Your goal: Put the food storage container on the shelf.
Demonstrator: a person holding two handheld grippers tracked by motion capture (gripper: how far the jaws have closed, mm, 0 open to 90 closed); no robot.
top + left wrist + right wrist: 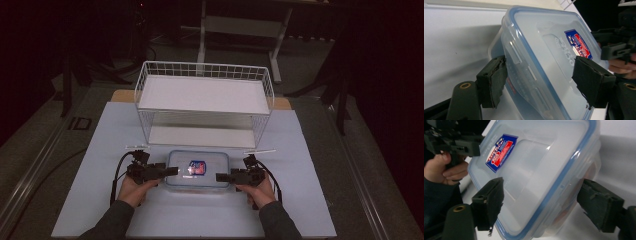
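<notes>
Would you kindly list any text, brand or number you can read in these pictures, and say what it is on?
Sticker on the box lid: blue and red with white print, too blurred to read.
Embossed lettering in the lid beside the sticker: too faint to read.
Nothing else carries text that shows.

White table, wire shelf rack, lidded plastic container
</notes>
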